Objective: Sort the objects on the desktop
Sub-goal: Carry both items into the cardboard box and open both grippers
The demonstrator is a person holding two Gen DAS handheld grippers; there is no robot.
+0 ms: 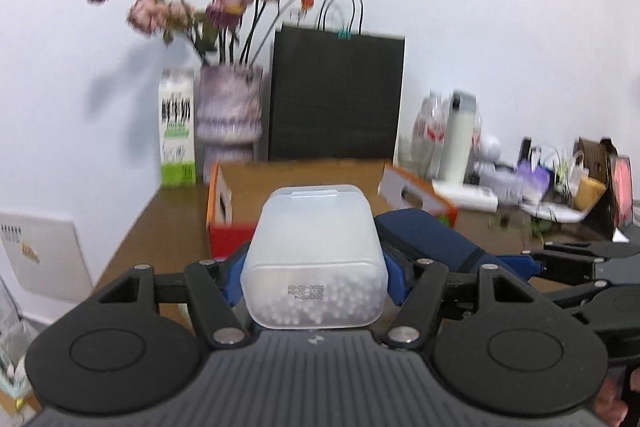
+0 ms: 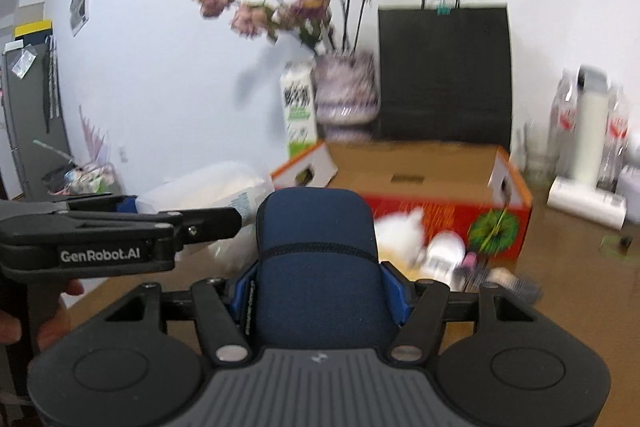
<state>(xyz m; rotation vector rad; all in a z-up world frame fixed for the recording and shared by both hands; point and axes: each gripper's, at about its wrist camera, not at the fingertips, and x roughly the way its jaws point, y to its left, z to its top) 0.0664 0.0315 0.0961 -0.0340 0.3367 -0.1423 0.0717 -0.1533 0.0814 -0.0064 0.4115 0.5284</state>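
My left gripper is shut on a translucent white plastic box with small white beads in it; the blue pads press on both its sides. It is lifted above the brown table. My right gripper is shut on a navy zip pouch, also held off the table. Each gripper shows in the other's view: the pouch at the right, the left gripper with the plastic box at the left. An open red and orange cardboard box stands just beyond both.
Against the wall stand a vase of pink flowers, a milk carton and a black paper bag. Bottles and a white flask crowd the right. A white fluffy item and a hairbrush lie before the cardboard box.
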